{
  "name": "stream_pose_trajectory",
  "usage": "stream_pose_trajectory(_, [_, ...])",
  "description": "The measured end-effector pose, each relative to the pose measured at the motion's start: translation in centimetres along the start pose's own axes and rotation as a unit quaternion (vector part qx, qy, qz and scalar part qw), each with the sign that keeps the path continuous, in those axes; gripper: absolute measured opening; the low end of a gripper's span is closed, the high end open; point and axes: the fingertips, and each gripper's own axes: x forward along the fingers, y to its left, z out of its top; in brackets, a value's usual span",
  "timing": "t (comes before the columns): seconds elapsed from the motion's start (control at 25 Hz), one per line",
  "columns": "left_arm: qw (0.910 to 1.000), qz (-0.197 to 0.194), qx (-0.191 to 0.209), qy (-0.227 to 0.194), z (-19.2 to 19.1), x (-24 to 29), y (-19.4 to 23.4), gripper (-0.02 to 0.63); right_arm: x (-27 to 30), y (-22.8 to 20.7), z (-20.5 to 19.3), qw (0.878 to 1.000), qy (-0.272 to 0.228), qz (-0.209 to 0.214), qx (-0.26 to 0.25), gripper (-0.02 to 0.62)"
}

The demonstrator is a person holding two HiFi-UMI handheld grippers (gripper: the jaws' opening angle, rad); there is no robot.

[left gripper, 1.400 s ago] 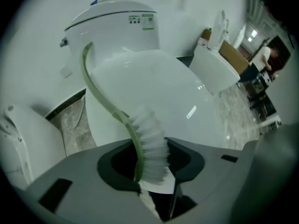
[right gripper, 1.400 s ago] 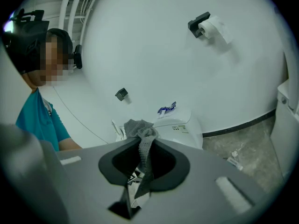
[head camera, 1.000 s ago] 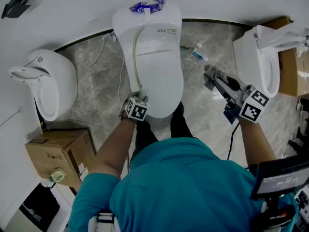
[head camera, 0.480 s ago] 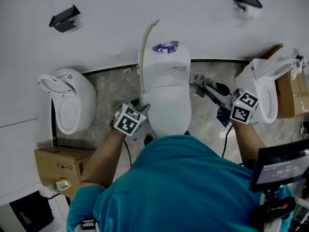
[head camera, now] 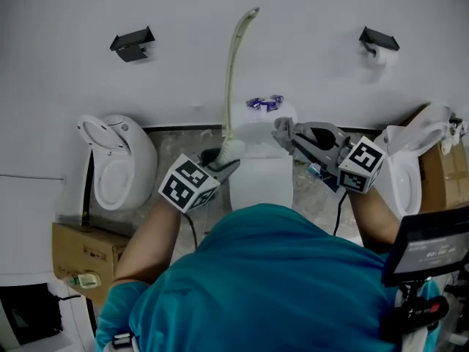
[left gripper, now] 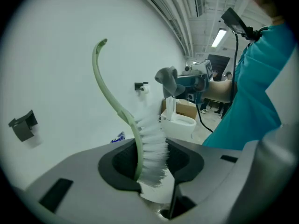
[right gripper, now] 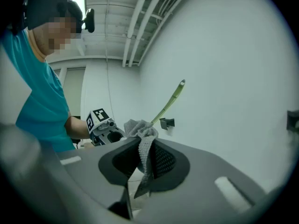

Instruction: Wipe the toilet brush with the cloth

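The toilet brush (head camera: 236, 72) has a long, curved, pale green handle and white bristles (left gripper: 153, 146). My left gripper (head camera: 222, 165) is shut on its bristle end, and the handle stands up in front of the white wall. A little to the right of the brush, my right gripper (head camera: 287, 133) is shut on a crumpled grey cloth (right gripper: 144, 146), which hangs from between the jaws. In the left gripper view the cloth (left gripper: 168, 80) shows apart from the brush. In the right gripper view the brush handle (right gripper: 171, 98) rises behind the cloth.
A white toilet (head camera: 262, 178) stands below both grippers, with a blue wrapper (head camera: 264, 103) on its tank. Another toilet (head camera: 116, 160) is at the left and a third (head camera: 407, 169) at the right. A cardboard box (head camera: 79, 250) sits low left. Two dark brackets (head camera: 132, 44) hang on the wall.
Both grippers have risen. The left one lifted the brush from beside the toilet bowl up before the wall. The right one moved up and left with the cloth, closer to the brush.
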Motion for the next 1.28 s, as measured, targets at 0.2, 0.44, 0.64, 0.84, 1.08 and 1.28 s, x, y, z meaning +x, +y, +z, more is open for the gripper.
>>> stream_pose_trajectory(0.2, [0.9976,-0.017,0.067,-0.001,2.3,-0.5,-1.1,0.152,3.2,1.8,2.5,0.991,0.022,0.025,-0.126,0.046])
stream_pose_trajectory(0.44, [0.9885,-0.050,0.142,-0.015,4.6,-1.2,-2.8,0.152,5.8,4.5,3.3,0.971,0.049,0.042,-0.230,0.046])
stream_pose_trajectory(0.64, [0.9811,-0.060,0.183,-0.015,5.0,-1.2,-4.4,0.152,5.9,5.5,2.5,0.958,0.070,0.038,-0.277,0.046])
stream_pose_trajectory(0.84, [0.9771,-0.076,0.198,-0.017,4.7,-1.2,-4.9,0.152,5.5,5.0,2.8,0.954,0.068,0.017,-0.291,0.044])
stream_pose_trajectory(1.08, [0.9743,-0.081,0.209,-0.021,4.6,-1.0,-5.3,0.152,4.8,4.3,3.2,0.951,0.068,0.005,-0.301,0.045])
stream_pose_trajectory(1.28, [0.9717,-0.082,0.220,-0.026,4.6,-1.6,-6.3,0.152,3.8,4.7,3.9,0.950,0.064,-0.005,-0.306,0.045])
